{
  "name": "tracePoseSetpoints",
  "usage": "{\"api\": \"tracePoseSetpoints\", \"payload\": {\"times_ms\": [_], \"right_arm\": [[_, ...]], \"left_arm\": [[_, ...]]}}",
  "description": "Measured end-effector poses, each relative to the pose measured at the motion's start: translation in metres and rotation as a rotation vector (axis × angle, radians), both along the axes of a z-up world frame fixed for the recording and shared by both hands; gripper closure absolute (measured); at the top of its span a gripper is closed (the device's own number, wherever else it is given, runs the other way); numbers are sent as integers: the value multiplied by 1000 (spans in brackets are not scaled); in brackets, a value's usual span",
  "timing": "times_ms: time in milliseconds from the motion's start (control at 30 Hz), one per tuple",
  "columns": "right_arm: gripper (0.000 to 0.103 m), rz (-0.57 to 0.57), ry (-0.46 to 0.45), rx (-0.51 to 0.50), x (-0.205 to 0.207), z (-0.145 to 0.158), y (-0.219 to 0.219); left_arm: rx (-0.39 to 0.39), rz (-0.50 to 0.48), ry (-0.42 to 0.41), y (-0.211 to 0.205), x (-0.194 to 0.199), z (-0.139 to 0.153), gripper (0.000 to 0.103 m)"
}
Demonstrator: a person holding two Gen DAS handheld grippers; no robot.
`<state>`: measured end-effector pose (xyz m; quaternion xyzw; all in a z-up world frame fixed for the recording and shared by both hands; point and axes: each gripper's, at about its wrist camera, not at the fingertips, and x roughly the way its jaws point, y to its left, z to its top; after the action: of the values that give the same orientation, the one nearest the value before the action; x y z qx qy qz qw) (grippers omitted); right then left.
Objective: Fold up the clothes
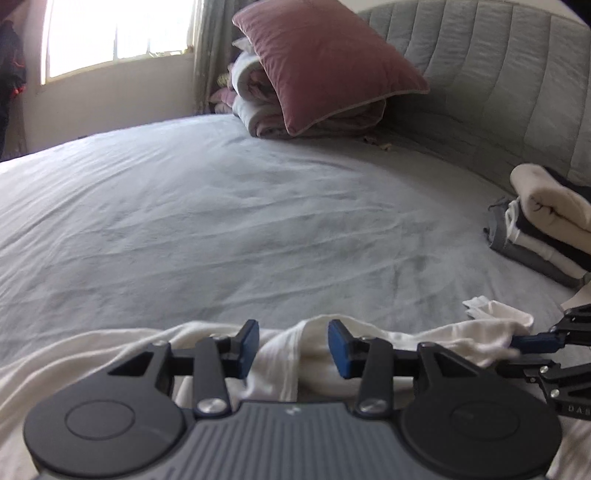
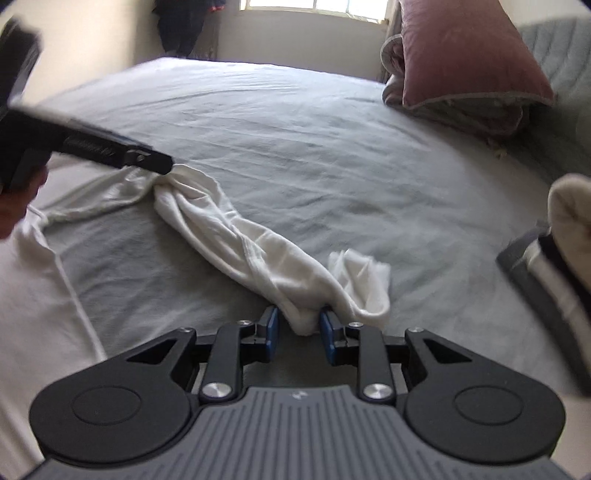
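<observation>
A: Where is the garment?

B: The white garment [image 2: 236, 236] lies near the front edge of the bed [image 2: 295, 140], on the grey sheet. Part of it is twisted into a rope that runs between the two tools, and the rest spreads flat toward the front left corner.

A: What is the right tool doing?

B: The right tool [image 2: 298, 328] has its blue pads [image 2: 272, 325] closed in on one end of the twisted cloth. The cloth is bunched between them, and a loose flap of it falls just to the right.

A: And the left tool?

B: In the left wrist view the left tool [image 1: 291, 347] has its pads standing apart, with a fold of the white cloth rising in the gap. In the right wrist view its tip meets the other end of the rope, where the cloth gathers. I cannot tell whether it truly grips there.

A: Anything else on the bed?

B: A stack of folded clothes [image 1: 543, 229] sits at the right edge, with a cream piece on top of grey and white ones. A dusty pink pillow [image 1: 325, 62] leans on a rolled blanket [image 1: 255, 110] at the far side, against the padded grey headboard [image 1: 498, 74]. A bright window [image 1: 118, 33] shows beyond the far left corner.
</observation>
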<state>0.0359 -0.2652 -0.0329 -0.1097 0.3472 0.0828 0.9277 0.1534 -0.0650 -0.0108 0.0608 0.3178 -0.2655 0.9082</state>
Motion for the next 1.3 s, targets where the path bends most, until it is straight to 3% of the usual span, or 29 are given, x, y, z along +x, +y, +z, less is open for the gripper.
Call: {"api": "tracePoseSetpoints", "payload": {"times_ms": [33, 67, 100, 233, 433, 700, 900, 1067, 1300], "right_arm": [[88, 3, -6, -26, 3, 0, 0], [98, 6, -10, -48, 6, 0, -1], [98, 8, -12, -65, 9, 2, -3], [100, 6, -29, -139, 26, 11, -9], [100, -50, -85, -206, 70, 32, -18], [100, -160, -190, -166, 148, 64, -18], [100, -197, -310, -138, 172, 102, -5], [101, -215, -305, -136, 170, 94, -13], [100, -212, -153, -225, 133, 24, -44]], "left_arm": [[13, -6, 12, -4, 5, -2, 64], [23, -17, 34, -6, 9, -4, 79], [26, -26, 56, -7, 13, -5, 97], [-9, -11, 64, -2, 19, -4, 98], [-90, 78, -10, 11, 28, 12, 99], [-171, 197, -126, 29, 39, 37, 101], [-258, 249, -229, 44, 31, 60, 101], [-245, 138, -151, 35, 16, 54, 101], [-116, -62, 30, 2, -13, 5, 101]]}}
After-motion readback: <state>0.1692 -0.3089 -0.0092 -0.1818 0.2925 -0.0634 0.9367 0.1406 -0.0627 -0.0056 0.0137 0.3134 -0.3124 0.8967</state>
